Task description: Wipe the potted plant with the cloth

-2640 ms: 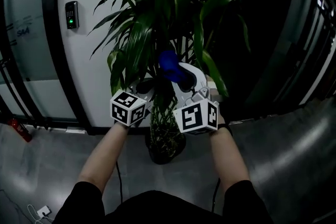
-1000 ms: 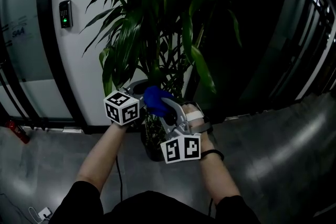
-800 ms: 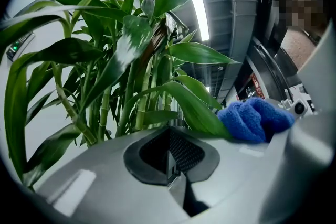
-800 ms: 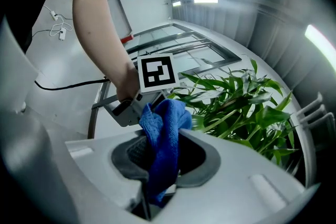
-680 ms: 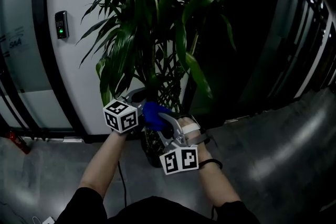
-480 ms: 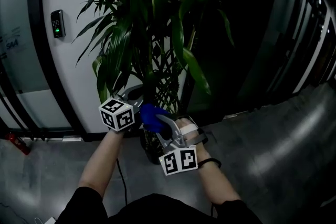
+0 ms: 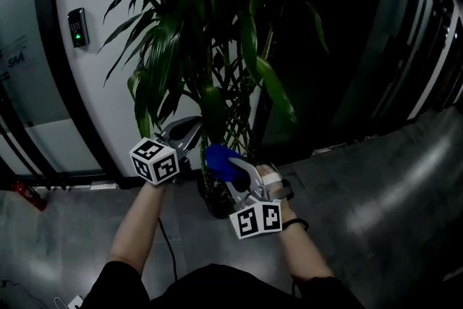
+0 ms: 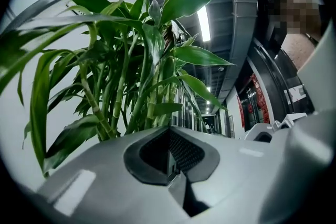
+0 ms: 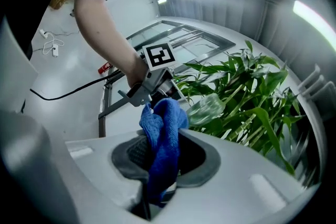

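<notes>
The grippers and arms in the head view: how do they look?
Both the left gripper and the right gripper have light grey shells with dark pads, and each carries a white cube with black square markers. The person wears dark short sleeves and a dark band on the right wrist.

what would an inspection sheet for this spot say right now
surface: glossy grey floor.
job's things: potted plant upright by the wall; blue cloth bunched.
clutter: red object on the floor by the wall.
grippers: left gripper shut, nothing seen between the jaws; right gripper shut on the blue cloth.
cables: black cable on the floor; white cable further off.
surroundings: keypad on the white wall; dark glazing at right.
</notes>
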`<state>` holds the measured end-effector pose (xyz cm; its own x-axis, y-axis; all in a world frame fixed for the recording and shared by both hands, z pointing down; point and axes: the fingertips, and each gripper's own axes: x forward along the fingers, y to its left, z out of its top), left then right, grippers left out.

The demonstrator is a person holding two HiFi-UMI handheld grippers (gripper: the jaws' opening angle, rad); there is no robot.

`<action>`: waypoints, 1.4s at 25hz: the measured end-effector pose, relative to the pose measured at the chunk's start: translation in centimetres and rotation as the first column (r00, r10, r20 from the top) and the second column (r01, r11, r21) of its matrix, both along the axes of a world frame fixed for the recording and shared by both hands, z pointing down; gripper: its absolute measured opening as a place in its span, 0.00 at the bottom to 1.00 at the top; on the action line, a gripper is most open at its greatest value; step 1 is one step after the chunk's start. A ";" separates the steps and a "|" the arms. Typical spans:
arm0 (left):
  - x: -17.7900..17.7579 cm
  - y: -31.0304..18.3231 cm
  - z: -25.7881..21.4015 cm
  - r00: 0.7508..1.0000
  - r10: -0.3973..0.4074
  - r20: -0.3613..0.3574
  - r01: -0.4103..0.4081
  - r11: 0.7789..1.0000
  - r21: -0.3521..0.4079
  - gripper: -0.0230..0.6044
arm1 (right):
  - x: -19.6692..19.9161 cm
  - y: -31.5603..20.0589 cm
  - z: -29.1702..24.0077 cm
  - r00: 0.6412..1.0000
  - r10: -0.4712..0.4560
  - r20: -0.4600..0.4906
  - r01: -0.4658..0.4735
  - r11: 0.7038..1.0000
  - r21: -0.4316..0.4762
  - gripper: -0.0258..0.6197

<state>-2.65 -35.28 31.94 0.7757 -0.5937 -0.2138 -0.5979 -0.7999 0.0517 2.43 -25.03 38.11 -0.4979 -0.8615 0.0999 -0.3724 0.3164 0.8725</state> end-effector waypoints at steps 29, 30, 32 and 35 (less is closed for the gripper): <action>-8.9 8.4 9.2 0.983 -0.172 0.064 0.170 0.985 0.022 0.05 | 3.2 -0.6 5.7 0.631 0.137 0.763 0.197 0.923 -0.329 0.18; -8.8 8.2 9.4 0.980 -0.187 0.068 0.186 0.982 0.021 0.05 | 3.6 -0.9 5.9 0.631 0.133 0.764 0.203 0.922 -0.328 0.18; -8.2 7.4 9.8 0.972 -0.222 0.072 0.220 0.975 0.025 0.05 | 5.1 -2.3 6.2 0.633 0.126 0.764 0.212 0.921 -0.327 0.18; -6.4 5.8 10.6 0.950 -0.306 0.068 0.304 0.952 0.031 0.05 | 8.0 -4.9 6.5 0.653 0.083 0.753 0.241 0.919 -0.311 0.18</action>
